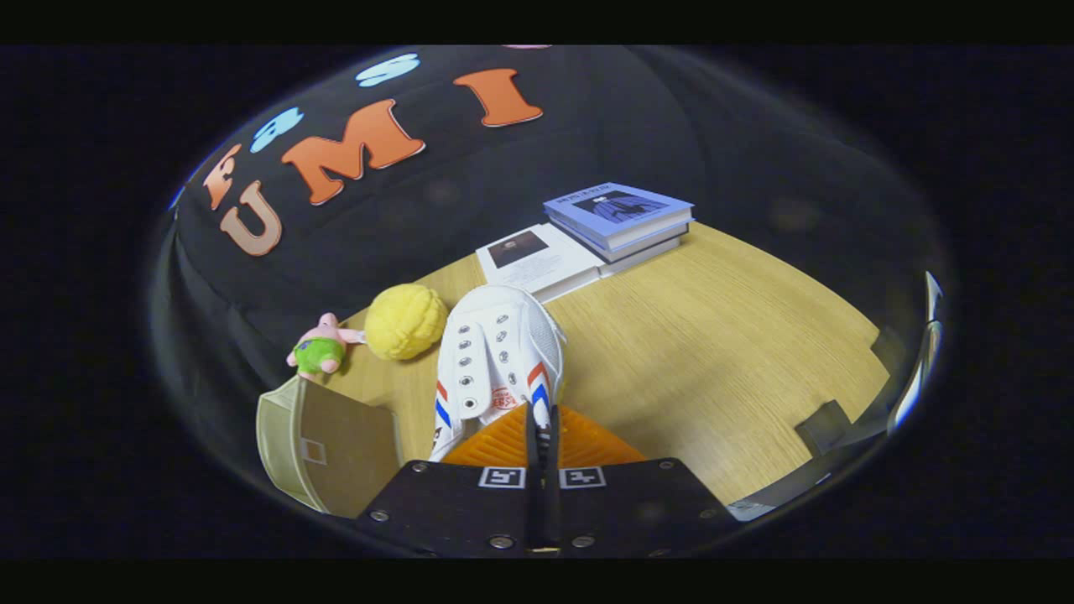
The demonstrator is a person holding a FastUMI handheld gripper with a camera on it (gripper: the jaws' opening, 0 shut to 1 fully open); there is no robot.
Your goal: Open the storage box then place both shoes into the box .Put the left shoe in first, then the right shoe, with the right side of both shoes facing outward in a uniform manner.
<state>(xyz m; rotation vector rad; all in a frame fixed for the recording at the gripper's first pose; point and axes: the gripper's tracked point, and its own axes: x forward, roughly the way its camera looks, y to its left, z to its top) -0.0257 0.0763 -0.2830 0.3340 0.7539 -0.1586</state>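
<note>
— Gripper view: gripper (542, 436) pinched nearly together, clamped on shoe (498, 361) at the heel edge.
— Shoe where?
— Over table (713, 352), toe pointing ahead toward books (587, 235). Lace holes facing up.
— Box?
— Box (323, 445) beside the fingers, left of the shoe, flap open. Beyond it, yellow ball (405, 321) and plush (319, 346).

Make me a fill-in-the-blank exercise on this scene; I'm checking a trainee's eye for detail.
1. The gripper has its fingers closed on a white ____.
2. Beyond the shoe, beside the pink plush toy, lies a ____ ball.
3. At the far end of the wooden table is a stack of ____.

Missing words: shoe; yellow; books
</note>
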